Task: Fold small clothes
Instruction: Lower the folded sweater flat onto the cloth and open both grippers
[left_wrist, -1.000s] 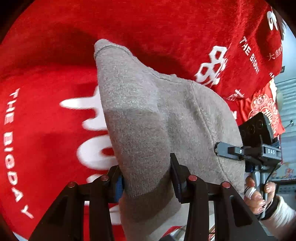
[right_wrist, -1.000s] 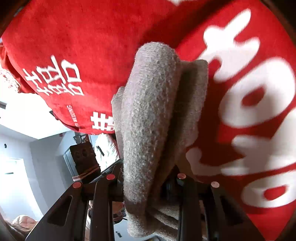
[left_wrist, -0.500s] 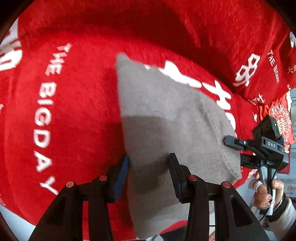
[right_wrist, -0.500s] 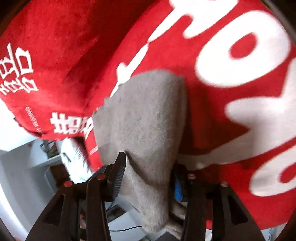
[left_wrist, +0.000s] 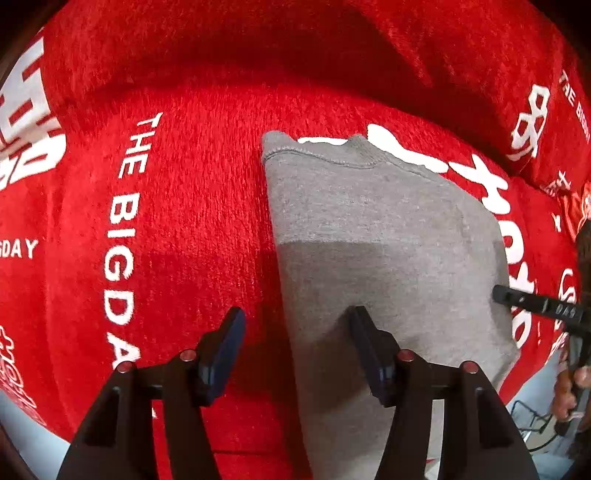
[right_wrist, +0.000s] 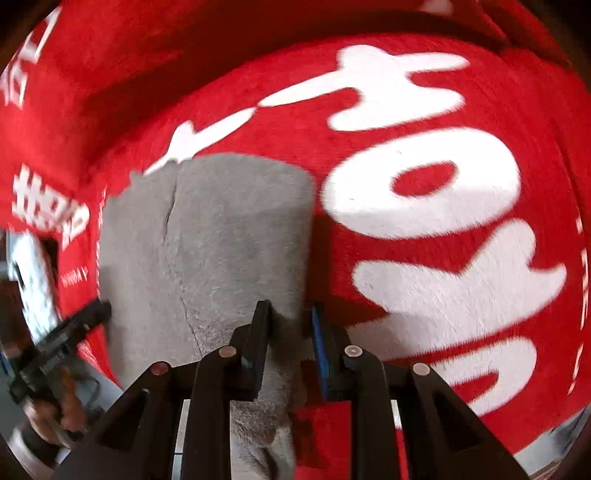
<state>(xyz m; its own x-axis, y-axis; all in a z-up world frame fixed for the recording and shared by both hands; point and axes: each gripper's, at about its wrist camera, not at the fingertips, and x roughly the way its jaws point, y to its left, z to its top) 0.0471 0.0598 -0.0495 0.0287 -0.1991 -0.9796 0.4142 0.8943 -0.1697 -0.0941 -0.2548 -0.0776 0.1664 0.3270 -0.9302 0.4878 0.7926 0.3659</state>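
A small grey knit garment (left_wrist: 373, 243) lies flat on a red plush cloth with white lettering (left_wrist: 166, 236). In the left wrist view my left gripper (left_wrist: 295, 336) is open, its jaws straddling the garment's left edge near the front. In the right wrist view the same garment (right_wrist: 207, 240) lies spread out, and my right gripper (right_wrist: 290, 328) has its jaws close together on the garment's right front edge. The right gripper also shows at the far right of the left wrist view (left_wrist: 535, 306).
The red cloth (right_wrist: 424, 258) covers the whole work surface and rises in a fold at the back (left_wrist: 295, 55). Its front edge drops off near the grippers, with pale floor below (left_wrist: 546, 424). The person's hand (right_wrist: 55, 398) holds the other gripper.
Both grippers lowered the grey garment from hanging bunched in the air to lying flat on the red cloth. My left gripper opened and let go; the right still pinches the edge.
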